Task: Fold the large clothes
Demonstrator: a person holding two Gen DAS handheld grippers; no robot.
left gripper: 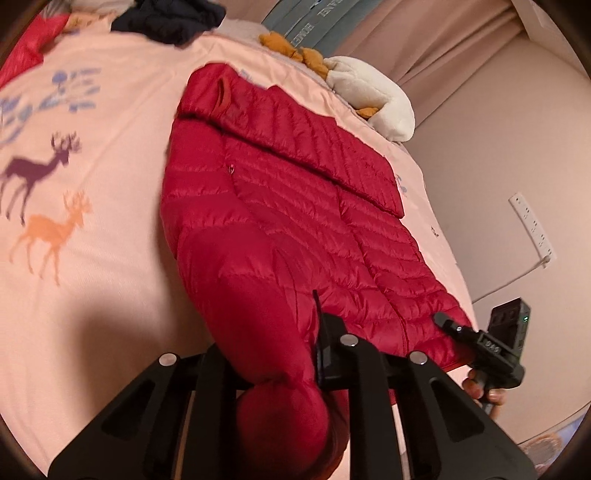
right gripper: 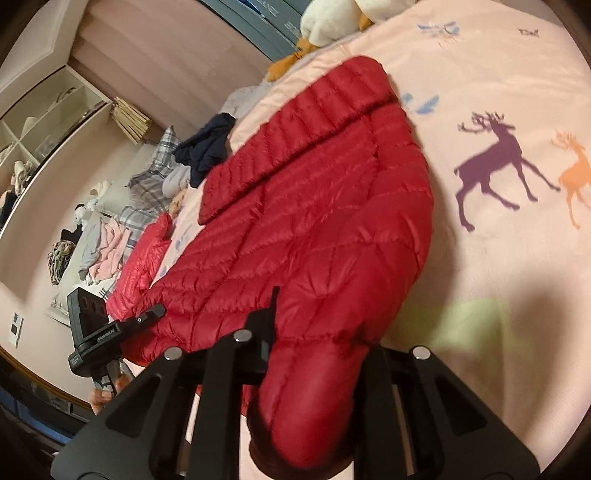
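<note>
A red quilted down jacket (left gripper: 295, 206) lies spread on a pink bedsheet (left gripper: 92, 295) printed with deer. One sleeve is folded across its body (left gripper: 314, 144). My left gripper (left gripper: 280, 354) is shut on a bunched corner of the jacket's near hem, and the fabric hides one finger. In the right wrist view the same jacket (right gripper: 317, 206) fills the middle. My right gripper (right gripper: 317, 350) is shut on the other near corner of the hem. Each view shows the other gripper at the hem's edge: the right gripper (left gripper: 443, 321) and the left gripper (right gripper: 157, 309), each held by a hand.
A white and orange plush toy (left gripper: 369, 96) and a dark navy garment (left gripper: 170, 18) lie at the far end of the bed. A second red garment (right gripper: 147, 251) and a heap of clothes (right gripper: 99, 240) lie beside the jacket. A power strip (left gripper: 532, 229) hangs on the wall.
</note>
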